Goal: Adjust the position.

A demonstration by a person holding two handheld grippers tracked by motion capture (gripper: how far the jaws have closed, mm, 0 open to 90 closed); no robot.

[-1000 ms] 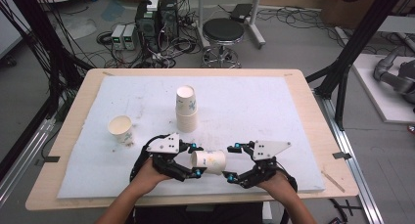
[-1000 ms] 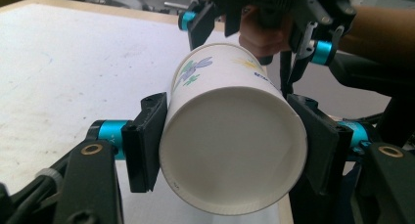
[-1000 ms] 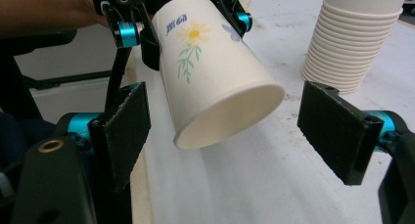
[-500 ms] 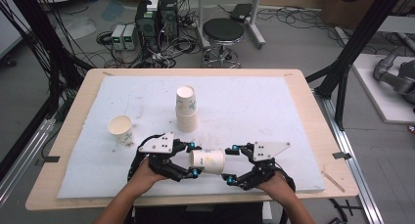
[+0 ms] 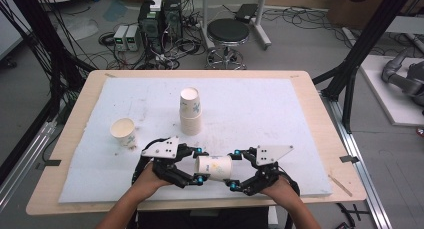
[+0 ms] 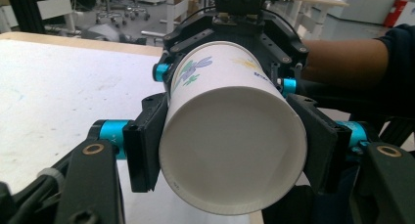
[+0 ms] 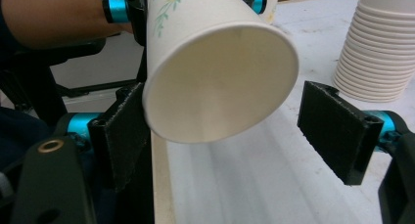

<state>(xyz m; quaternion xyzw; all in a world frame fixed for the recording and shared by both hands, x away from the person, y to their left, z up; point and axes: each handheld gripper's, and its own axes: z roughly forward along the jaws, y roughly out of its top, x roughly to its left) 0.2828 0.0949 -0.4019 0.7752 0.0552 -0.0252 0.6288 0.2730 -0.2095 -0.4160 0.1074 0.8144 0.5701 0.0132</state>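
moved: our left gripper [image 5: 199, 165] has just been closing on the cup [image 5: 214, 168] | cup: sideways between both hands, axis left-right, above table's [image 5: 300, 89] near edge | right gripper [image 5: 234, 170]: jaws wide around the cup, 1 pad clear.

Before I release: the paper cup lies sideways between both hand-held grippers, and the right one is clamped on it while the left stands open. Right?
Sides swapped. In the left gripper view the left hand-held gripper has both pads pressed on the paper cup. In the right gripper view the right hand-held gripper stands open, one pad clear of the cup. The cup does lie sideways between them.
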